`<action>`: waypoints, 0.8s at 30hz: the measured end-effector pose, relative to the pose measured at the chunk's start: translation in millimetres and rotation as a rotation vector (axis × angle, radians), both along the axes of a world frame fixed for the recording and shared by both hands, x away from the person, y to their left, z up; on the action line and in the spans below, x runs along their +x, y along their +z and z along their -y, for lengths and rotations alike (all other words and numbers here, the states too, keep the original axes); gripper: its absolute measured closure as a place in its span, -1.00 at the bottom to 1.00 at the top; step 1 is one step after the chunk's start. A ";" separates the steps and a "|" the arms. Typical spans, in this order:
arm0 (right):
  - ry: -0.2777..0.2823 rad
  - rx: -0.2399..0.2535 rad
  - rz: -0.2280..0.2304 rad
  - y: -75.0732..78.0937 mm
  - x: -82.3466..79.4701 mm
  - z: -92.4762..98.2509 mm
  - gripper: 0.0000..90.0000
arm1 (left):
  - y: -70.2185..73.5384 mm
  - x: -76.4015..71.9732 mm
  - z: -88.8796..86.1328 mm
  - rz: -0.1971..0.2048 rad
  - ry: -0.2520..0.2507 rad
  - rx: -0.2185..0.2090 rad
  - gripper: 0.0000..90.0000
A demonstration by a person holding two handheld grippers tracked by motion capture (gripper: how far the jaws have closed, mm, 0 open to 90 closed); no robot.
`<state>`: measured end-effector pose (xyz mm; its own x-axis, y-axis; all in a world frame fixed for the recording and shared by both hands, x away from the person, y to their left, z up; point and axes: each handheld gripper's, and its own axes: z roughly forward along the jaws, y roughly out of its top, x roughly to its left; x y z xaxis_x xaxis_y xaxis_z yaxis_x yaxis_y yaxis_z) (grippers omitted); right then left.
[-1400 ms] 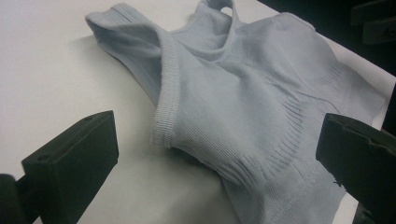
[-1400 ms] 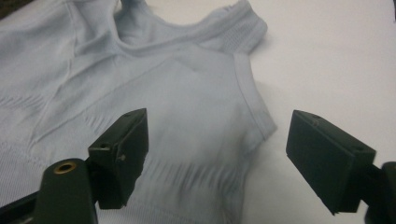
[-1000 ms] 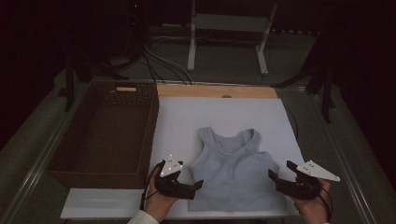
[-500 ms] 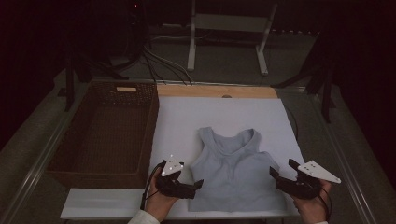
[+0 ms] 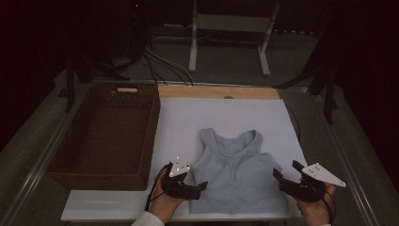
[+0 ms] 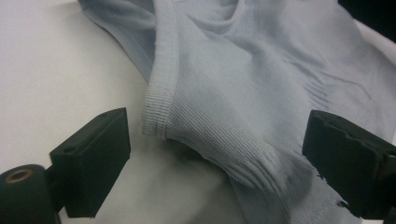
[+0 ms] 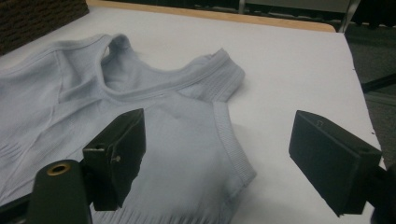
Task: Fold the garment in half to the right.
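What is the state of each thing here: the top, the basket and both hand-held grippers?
Tank top: lying flat on the white board, unfolded.
Basket: empty.
Left hand-held gripper: open, jaws just closing, top's corner between them.
Right hand-held gripper: open, astride the top's side edge.

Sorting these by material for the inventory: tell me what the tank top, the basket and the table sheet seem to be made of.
Tank top: pale grey-blue ribbed knit, probably cotton or a stretch blend; fine ribs and a banded armhole edge show.
Basket: dark brown woven wicker or rattan, going by the weave texture; matte.
Table sheet: smooth, matte white board, maybe foam or plastic; hard to tell.
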<state>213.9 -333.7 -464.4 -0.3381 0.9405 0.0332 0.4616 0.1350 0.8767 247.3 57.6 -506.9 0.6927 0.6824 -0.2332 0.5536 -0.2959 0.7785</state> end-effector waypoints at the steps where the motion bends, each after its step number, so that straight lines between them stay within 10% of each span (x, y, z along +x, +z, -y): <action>1: -0.001 0.000 0.002 0.0 0.0 0.2 -0.57 | -0.6 -0.1 1.3 -0.006 -0.002 0.003 -0.78; 13: 0.007 -0.008 0.006 -0.1 -2.4 -0.5 -0.57 | -8.8 -2.3 7.6 -0.065 0.009 0.008 -0.64; 20: 0.019 -0.017 0.004 -1.1 -1.4 -3.1 -0.57 | -9.1 1.3 7.9 -0.110 -0.001 -0.076 -0.53; 24: 0.024 -0.023 0.002 -1.3 -1.6 -5.5 -0.57 | -1.7 3.4 5.5 -0.078 0.003 -0.131 -0.03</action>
